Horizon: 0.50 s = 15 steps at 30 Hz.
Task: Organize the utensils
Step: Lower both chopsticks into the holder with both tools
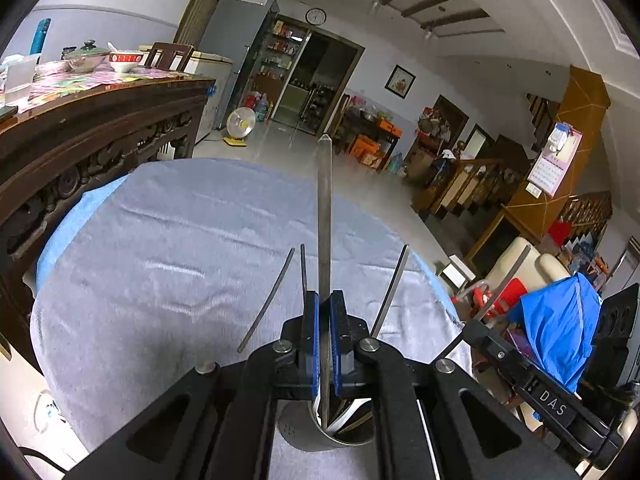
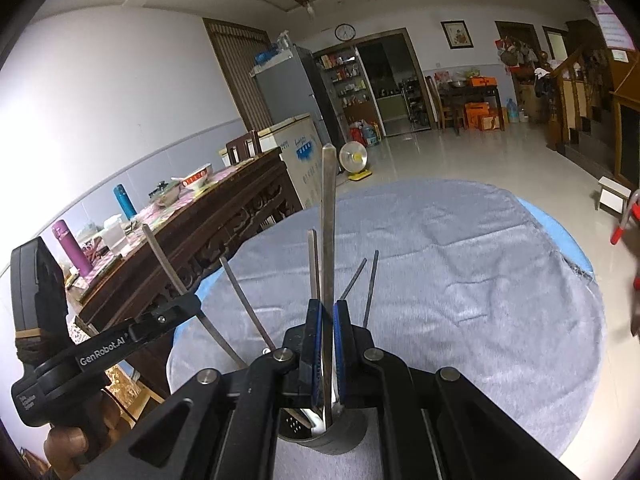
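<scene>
Grey cloth [image 1: 180,248] covers the round table in a big living room. Left gripper [image 1: 325,332] is clamped on one long metal utensil [image 1: 325,208], its lower end in the steel cup [image 1: 320,432] at 6 o'clock. Right gripper [image 2: 326,340] pinches another utensil handle [image 2: 329,216] over the same cup [image 2: 340,436]. Loose sticks [image 2: 244,308] lean out toward 10 and 1 o'clock. Risk as I see it: both grippers crowd one cup, so a sideways tug could tip it or knock the leaners out.

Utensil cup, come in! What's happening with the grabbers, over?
Left gripper shut on a flat metal handle. Right gripper shut on another handle. Both stand in the steel utensil holder. Other utensils lean close around.
</scene>
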Motion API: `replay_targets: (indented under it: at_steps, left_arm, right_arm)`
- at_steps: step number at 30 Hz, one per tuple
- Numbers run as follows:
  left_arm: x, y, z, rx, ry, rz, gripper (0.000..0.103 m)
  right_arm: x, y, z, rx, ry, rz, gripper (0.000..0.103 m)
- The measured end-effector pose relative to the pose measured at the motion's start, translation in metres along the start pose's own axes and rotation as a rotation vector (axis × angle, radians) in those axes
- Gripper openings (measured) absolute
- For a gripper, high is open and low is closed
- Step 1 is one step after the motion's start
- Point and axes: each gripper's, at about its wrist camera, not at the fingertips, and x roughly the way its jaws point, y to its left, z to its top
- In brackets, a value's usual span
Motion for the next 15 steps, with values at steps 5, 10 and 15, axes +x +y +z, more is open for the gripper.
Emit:
replay_targets:
  at_steps: [5, 10, 15]
  left_arm:
    - [0.003, -0.001, -0.005, 0.005, 0.018, 0.001, 0.005]
    - [0.007, -0.002, -0.009, 0.015, 0.036, 0.012, 0.005]
    - [0.015, -0.002, -0.015, 0.02, 0.067, 0.028, 0.005]
  right_arm:
    - [0.004, 0.0, -0.006, 0.0, 0.017, 0.001, 0.006]
    - [0.007, 0.0, -0.01, -0.003, 0.03, 0.002, 0.006]
    - [0.012, -0.001, -0.015, 0.003, 0.049, 0.002, 0.007]
